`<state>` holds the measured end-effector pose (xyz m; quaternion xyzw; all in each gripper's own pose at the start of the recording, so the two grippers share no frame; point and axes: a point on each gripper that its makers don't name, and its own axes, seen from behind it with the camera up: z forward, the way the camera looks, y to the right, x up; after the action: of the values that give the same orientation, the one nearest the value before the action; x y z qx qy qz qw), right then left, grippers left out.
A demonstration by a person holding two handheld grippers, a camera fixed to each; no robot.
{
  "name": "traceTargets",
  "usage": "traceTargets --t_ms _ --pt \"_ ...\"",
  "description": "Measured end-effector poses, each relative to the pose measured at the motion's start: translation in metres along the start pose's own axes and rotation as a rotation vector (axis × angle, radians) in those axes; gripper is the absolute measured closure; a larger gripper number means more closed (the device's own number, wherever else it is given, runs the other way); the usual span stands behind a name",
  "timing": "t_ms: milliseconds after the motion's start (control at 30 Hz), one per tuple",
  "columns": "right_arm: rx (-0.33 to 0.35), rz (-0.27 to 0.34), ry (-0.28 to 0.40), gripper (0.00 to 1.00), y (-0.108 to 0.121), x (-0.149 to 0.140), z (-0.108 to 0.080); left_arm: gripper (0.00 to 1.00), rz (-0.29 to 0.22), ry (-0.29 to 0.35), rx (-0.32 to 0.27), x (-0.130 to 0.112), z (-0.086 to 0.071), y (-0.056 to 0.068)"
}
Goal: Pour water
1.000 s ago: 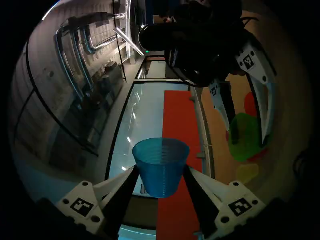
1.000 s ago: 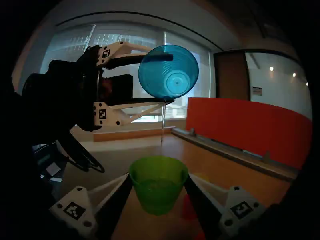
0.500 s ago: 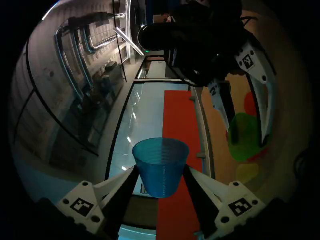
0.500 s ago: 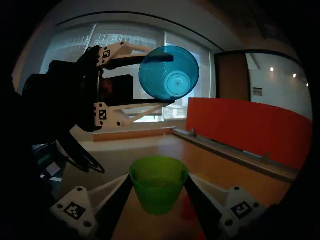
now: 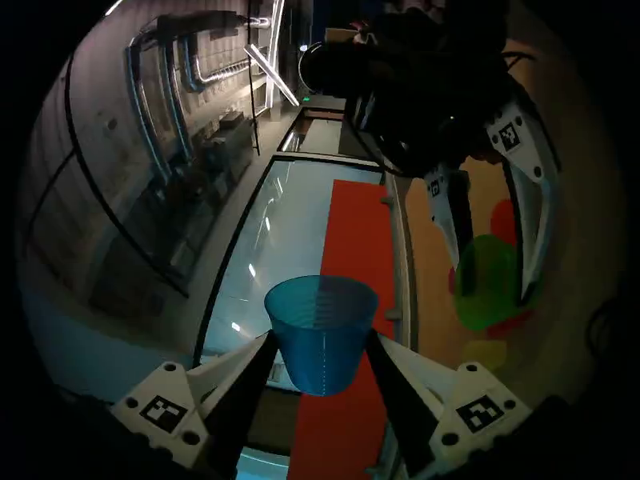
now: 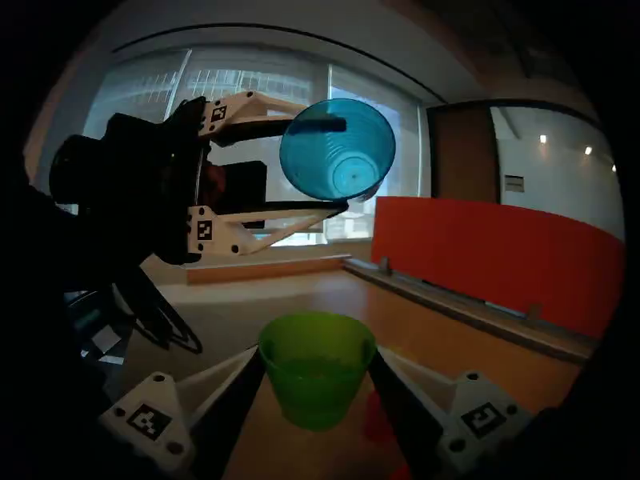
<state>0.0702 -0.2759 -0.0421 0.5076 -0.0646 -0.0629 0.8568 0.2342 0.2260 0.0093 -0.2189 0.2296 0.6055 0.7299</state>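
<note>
The left claw [image 5: 322, 346] is clamped on a blue plastic cup [image 5: 322, 332], a finger pressing each side. In the right gripper view this cup lies tipped sideways, high above the green cup [image 6: 317, 400]. The right claw [image 6: 317, 362] grips that green cup upright, with water [image 6: 316, 370] inside, over the wooden counter [image 6: 264, 292].

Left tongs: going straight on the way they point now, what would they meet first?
Beyond the blue cup that the left tongs hold, probably the orange partition; depth is unclear.
</note>
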Motion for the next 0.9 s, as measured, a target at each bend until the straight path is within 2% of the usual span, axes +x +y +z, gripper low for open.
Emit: traceTargets --t_ms 200,500,700,900 --pt "-0.006 -0.004 -0.001 0.11 0.0 -0.001 -0.002 0.21 -0.171 -0.011 -0.019 -0.01 0.001 0.007" --pt "-0.012 -0.003 0.004 0.11 0.001 0.001 -0.004 0.21 -0.441 -0.009 -0.037 -0.024 0.0 0.009" --pt "-0.014 -0.005 0.01 0.11 0.001 0.004 -0.005 0.21 -0.628 -0.029 -0.04 -0.034 -0.001 0.009" --pt "-0.02 -0.008 0.015 0.11 0.002 0.005 -0.006 0.21 -0.837 -0.037 -0.069 -0.04 0.002 0.015"
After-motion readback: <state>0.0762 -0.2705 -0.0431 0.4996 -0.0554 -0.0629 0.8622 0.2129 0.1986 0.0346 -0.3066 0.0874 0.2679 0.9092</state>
